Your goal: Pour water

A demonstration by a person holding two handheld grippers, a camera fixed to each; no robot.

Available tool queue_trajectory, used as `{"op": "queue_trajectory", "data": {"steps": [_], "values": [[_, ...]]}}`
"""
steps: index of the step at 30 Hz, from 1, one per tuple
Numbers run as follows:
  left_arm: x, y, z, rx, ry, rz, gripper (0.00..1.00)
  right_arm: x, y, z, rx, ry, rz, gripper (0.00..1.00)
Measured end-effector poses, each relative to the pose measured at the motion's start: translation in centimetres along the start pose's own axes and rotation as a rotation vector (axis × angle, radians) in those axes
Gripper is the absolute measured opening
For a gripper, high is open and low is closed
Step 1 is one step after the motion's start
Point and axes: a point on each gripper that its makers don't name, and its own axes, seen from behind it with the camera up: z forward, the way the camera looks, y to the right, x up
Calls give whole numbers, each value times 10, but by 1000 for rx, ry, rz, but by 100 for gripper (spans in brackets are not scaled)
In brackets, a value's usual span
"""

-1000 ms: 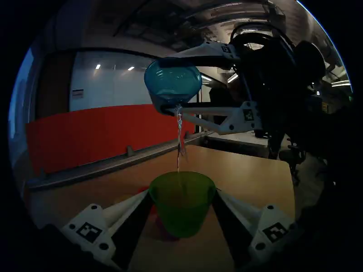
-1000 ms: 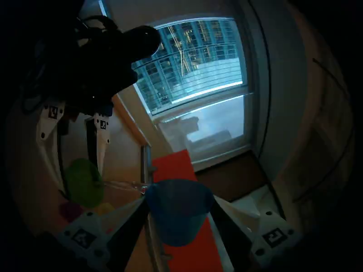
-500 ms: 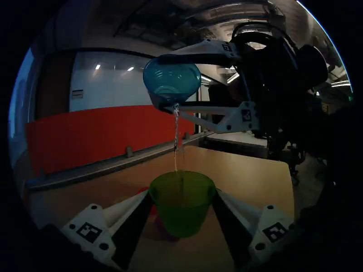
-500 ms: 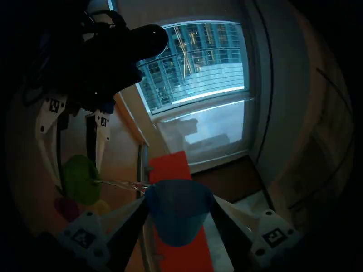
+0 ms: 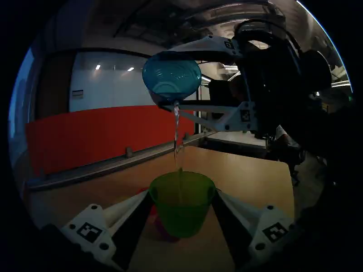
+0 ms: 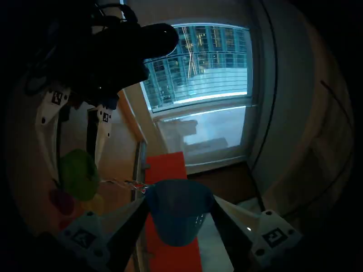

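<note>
Currently mid-pour — my right tongs (image 6: 179, 204) pinch the tipped blue cup (image 6: 177, 220), left tongs (image 5: 182, 199) pinch the green cup (image 5: 182, 215) under the stream (image 5: 175, 131); next, I judge — tip further, aim centred.

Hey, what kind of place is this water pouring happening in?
Most likely an office or meeting room: a wooden table, a glass partition with a red panel below it, and a big window facing a high-rise building.

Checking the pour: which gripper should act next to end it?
Right. The right gripper holds the tipped blue cup, water streaming; tilting back should stop it. The left gripper holds the green cup.
</note>
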Motion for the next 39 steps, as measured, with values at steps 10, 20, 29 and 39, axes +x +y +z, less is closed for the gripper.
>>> {"op": "queue_trajectory", "data": {"steps": [10,20,29,39], "values": [[3,0,-1,2,5,-1,86,5,3,1,-9,1,-63,91],[2,1,-1,2,4,0,86,11,7,2,-21,-1,-139,91],[2,1,0,2,5,-1,86,16,8,2,-28,-2,-191,91],[2,-1,2,2,7,-5,86,25,8,1,-38,-2,-247,91]]}}
